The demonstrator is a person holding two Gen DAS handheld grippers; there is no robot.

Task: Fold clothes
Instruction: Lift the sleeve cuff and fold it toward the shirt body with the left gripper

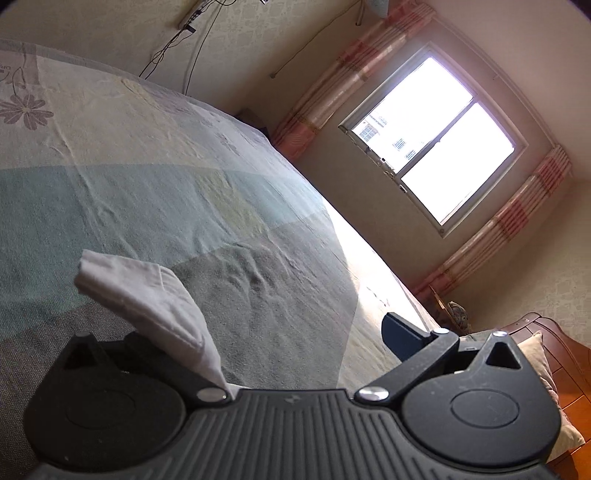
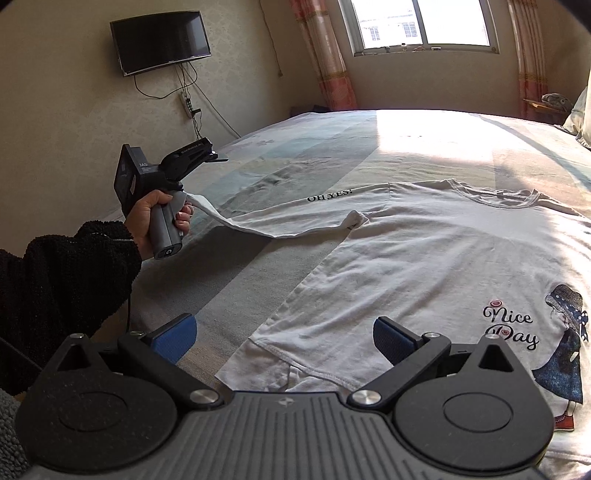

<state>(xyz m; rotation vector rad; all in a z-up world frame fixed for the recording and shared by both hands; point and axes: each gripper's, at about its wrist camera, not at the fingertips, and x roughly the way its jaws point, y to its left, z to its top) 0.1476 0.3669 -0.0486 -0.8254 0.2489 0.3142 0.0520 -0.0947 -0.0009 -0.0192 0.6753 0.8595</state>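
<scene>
**White T-shirt spread on the bed, one sleeve lifted**

The white T-shirt lies flat on the bed, print side up, with "Nice Day" and a drawn figure near its hem and its collar toward the window. Its hem corner sits just in front of the right tool, whose blue-padded fingers stand wide apart with nothing between them, hovering over that corner.

From the shirt, a sleeve marked "OH,YES!" stretches off the bed surface toward the left tool, which a hand in a black fuzzy sleeve holds by its grey handle on the side of the shirt nearer the wall-mounted television. The sleeve's end is caught at the hand and the handle, below the tool's body.

In the left wrist view, a strip of white cloth rises across the left finger of that tool, while its right finger stands well apart and bare. The jaws are spread; whether the cloth is pinched anywhere I cannot tell. A pillow lies at the bed's far edge from the shirt.
</scene>
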